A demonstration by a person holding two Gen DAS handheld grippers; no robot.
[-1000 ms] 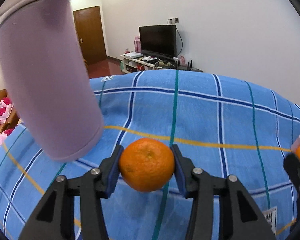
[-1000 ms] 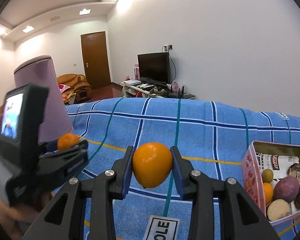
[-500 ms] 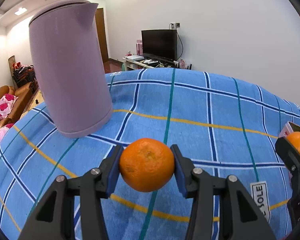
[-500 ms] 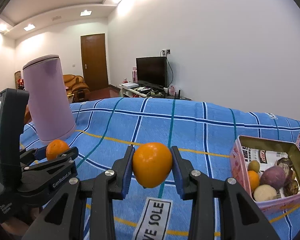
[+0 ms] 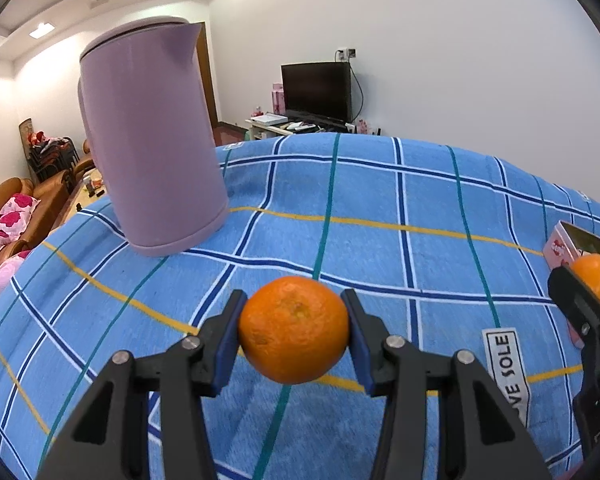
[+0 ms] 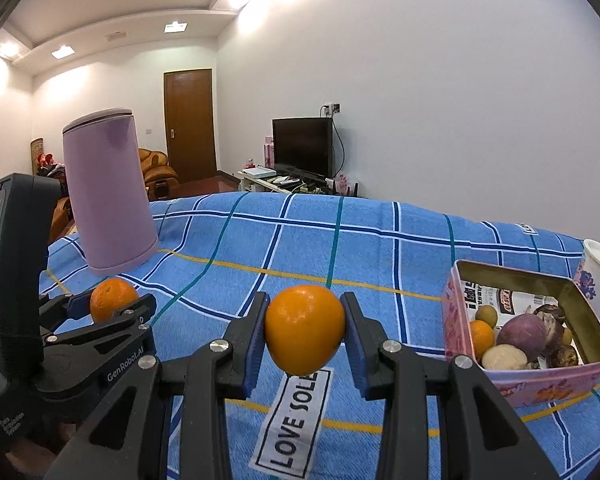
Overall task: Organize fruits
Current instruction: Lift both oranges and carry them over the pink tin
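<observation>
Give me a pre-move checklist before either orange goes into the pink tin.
1. Left tool grips its orange: ok, both pads touch it and it is off the cloth.
2. Right tool grips its orange: ok, pinched on both sides.
3. Pink tin open: ok, no lid on it.
4. Room in the tin: ok, fruit fills the near end, printed paper shows bare at the far end.
5. Path from the right tool to the tin: ok, only blue checked cloth lies between.
6. White mug beside the tin's far corner: cannot tell if they touch; keep clear.
</observation>
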